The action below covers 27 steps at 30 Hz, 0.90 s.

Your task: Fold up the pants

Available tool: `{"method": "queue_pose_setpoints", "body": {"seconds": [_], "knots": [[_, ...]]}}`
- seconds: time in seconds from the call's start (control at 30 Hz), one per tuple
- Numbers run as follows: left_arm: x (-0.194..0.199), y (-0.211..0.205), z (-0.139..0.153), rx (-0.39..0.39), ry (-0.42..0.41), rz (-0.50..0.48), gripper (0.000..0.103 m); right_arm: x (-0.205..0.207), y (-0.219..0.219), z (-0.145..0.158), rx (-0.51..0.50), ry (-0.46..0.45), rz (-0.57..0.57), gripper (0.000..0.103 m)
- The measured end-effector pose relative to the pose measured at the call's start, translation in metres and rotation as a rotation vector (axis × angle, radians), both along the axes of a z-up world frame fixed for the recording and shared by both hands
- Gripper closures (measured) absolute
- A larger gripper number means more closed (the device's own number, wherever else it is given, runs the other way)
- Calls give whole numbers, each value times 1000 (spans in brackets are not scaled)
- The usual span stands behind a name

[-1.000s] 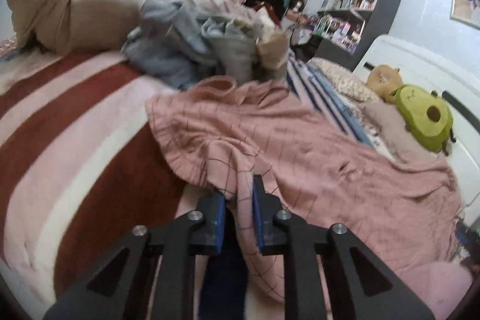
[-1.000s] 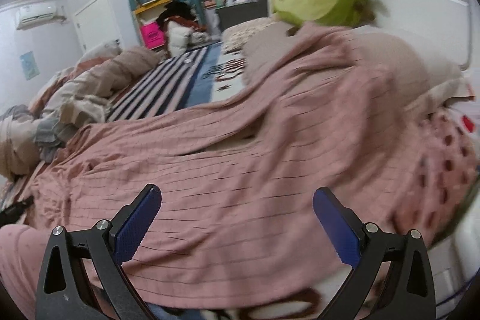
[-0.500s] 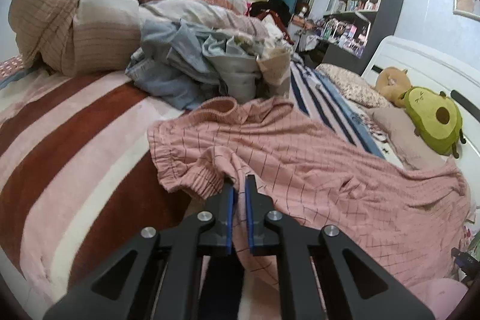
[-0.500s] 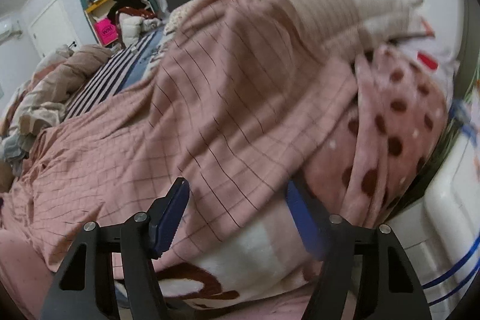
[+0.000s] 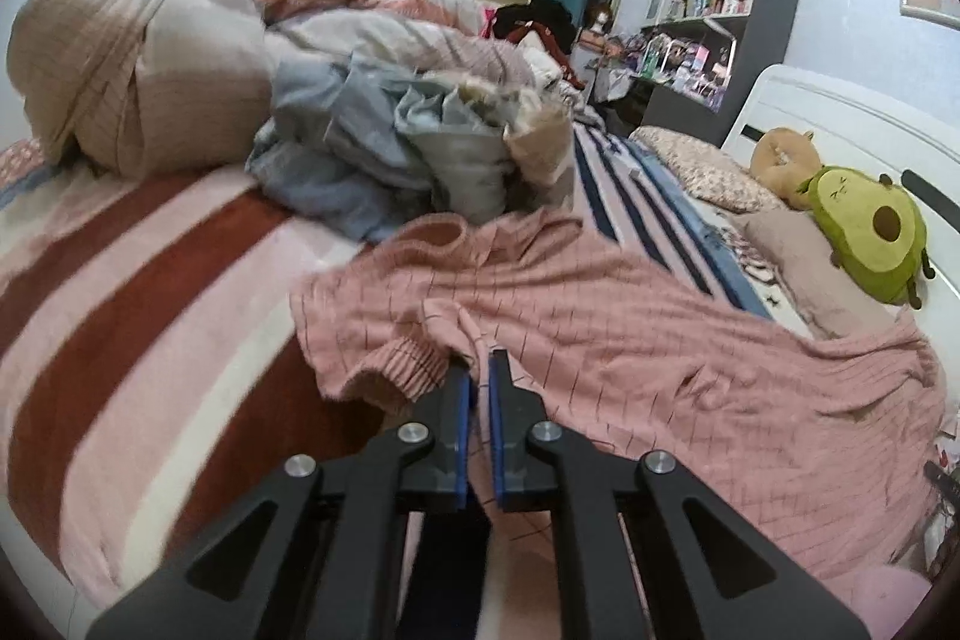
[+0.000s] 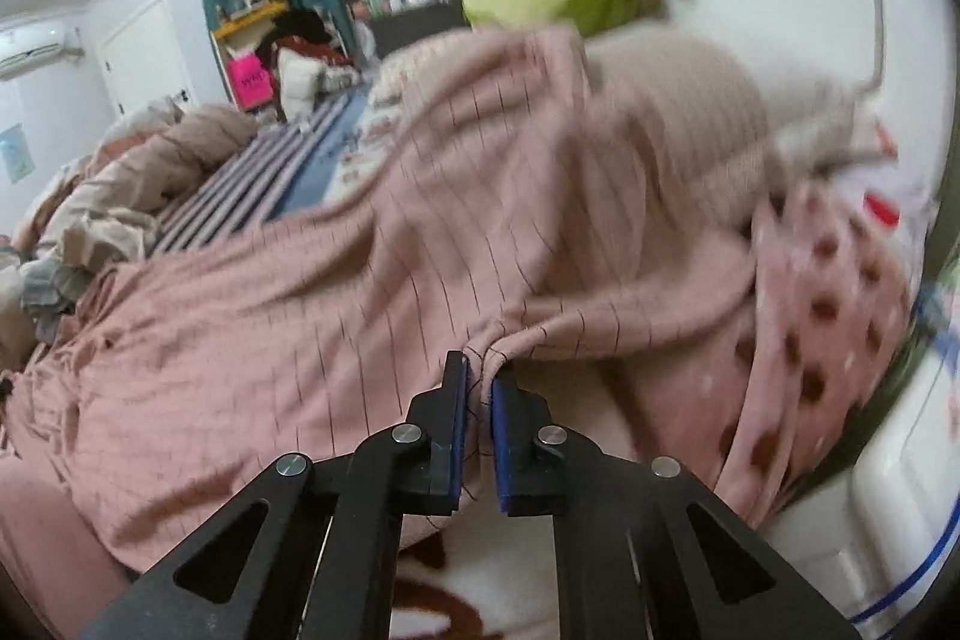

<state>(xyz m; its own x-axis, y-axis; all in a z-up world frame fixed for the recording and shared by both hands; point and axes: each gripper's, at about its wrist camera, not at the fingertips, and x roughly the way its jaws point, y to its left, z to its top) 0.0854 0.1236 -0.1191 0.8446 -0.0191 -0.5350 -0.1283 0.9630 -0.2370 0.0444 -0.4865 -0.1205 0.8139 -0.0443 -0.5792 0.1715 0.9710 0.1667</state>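
Two grippers now pinch the pink pants [image 5: 600, 316] spread on the bed: the left gripper [image 5: 480, 388] holds the waistband, the right gripper [image 6: 480, 388] just snapped shut on the hem (at twelve o'clock). Next, I think: lift both together and fold.

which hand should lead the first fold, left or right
Probably right. The right gripper is shut on the free hem end of the pink pants. The left gripper pinches the elastic waistband, a natural anchor.
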Motion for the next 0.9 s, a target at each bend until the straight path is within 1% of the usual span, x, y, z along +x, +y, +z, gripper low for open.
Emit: {"method": "queue_pose_setpoints", "body": {"seconds": [0.07, 0.17, 0.23, 0.33, 0.47, 0.57, 0.67, 0.9], "knots": [[4, -1, 13, 44, -23, -5, 100, 5, 2, 15, -16, -32, 16, 101], [12, -2, 32, 71, -57, -23, 100, 19, 3, 45, -60, -83, 42, 101], [19, -3, 44, 87, -77, -27, 100, 33, 5, 62, -79, -98, 64, 101], [33, -5, 61, 110, -97, -37, 100, 54, 13, 85, -121, -112, 99, 101], [55, -8, 72, 134, -96, -33, 100, 88, 25, 110, -206, -107, 126, 101], [79, -8, 75, 155, -88, -21, 100, 113, 29, 118, -258, -85, 134, 101], [105, -5, 71, 158, -75, -6, 100, 145, 37, 116, -318, -47, 130, 101], [169, -4, 48, 186, -25, 8, 100, 206, 34, 97, -417, 60, 109, 101]]}}
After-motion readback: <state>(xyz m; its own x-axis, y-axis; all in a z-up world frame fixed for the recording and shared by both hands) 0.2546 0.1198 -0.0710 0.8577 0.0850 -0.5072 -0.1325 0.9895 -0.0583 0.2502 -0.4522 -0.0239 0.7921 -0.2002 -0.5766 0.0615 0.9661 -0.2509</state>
